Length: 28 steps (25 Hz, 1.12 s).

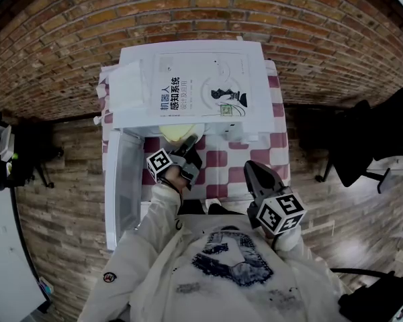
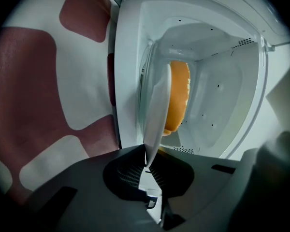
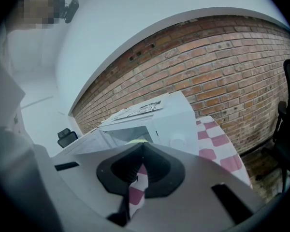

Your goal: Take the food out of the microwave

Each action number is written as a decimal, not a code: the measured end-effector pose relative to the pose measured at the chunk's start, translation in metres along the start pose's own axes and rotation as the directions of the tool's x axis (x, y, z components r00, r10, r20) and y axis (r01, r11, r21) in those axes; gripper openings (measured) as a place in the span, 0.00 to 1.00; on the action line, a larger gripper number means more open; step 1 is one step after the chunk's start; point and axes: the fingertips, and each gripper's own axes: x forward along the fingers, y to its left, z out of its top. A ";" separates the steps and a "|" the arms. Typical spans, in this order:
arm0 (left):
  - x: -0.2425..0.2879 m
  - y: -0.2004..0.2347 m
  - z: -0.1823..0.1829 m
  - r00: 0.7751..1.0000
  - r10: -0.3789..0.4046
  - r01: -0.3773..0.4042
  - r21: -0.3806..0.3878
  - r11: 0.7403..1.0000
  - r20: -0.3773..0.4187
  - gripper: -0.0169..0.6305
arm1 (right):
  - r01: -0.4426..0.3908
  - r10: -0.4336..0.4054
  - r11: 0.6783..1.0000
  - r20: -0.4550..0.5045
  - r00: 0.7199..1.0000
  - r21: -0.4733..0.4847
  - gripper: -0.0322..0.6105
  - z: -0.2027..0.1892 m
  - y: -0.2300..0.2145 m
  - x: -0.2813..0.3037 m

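A white microwave (image 1: 258, 123) stands on a red-and-white checked table, its door (image 1: 124, 186) swung open to the left. Inside it sits a white plate (image 2: 157, 115) carrying a round orange-yellow food (image 2: 179, 95). My left gripper (image 2: 147, 161) is at the oven's mouth, rolled on its side, and is shut on the plate's near rim. In the head view the plate (image 1: 178, 131) shows just past the left gripper (image 1: 188, 151). My right gripper (image 1: 255, 176) hangs back over the table's near part, shut with nothing in it; the right gripper (image 3: 142, 146) faces the microwave (image 3: 179, 120).
A printed booklet (image 1: 195, 86) lies on the microwave's top. The brick wall (image 1: 188, 12) runs right behind the table. A black office chair (image 1: 369, 139) stands to the right on the wooden floor. The open door blocks the table's left side.
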 end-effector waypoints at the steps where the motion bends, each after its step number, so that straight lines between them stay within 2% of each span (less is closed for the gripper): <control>1: -0.001 0.000 -0.001 1.000 -0.001 0.001 -0.002 1.000 0.001 0.06 | -0.001 0.001 1.000 0.001 1.000 0.000 0.07 0.000 0.000 -0.001; 9: -0.010 -0.012 -0.016 0.999 -0.045 0.045 -0.030 0.999 -0.002 0.06 | -0.026 0.026 1.000 0.006 1.000 0.002 0.07 -0.001 0.003 -0.009; 15: -0.024 -0.021 -0.031 0.998 -0.058 0.058 -0.024 0.998 0.003 0.06 | -0.062 0.062 0.998 0.013 0.998 -0.004 0.07 -0.002 0.006 -0.021; 28: -0.072 -0.034 -0.081 0.995 -0.080 0.082 -0.025 0.996 0.061 0.06 | -0.164 0.164 0.986 0.005 0.986 -0.017 0.07 -0.014 0.017 -0.051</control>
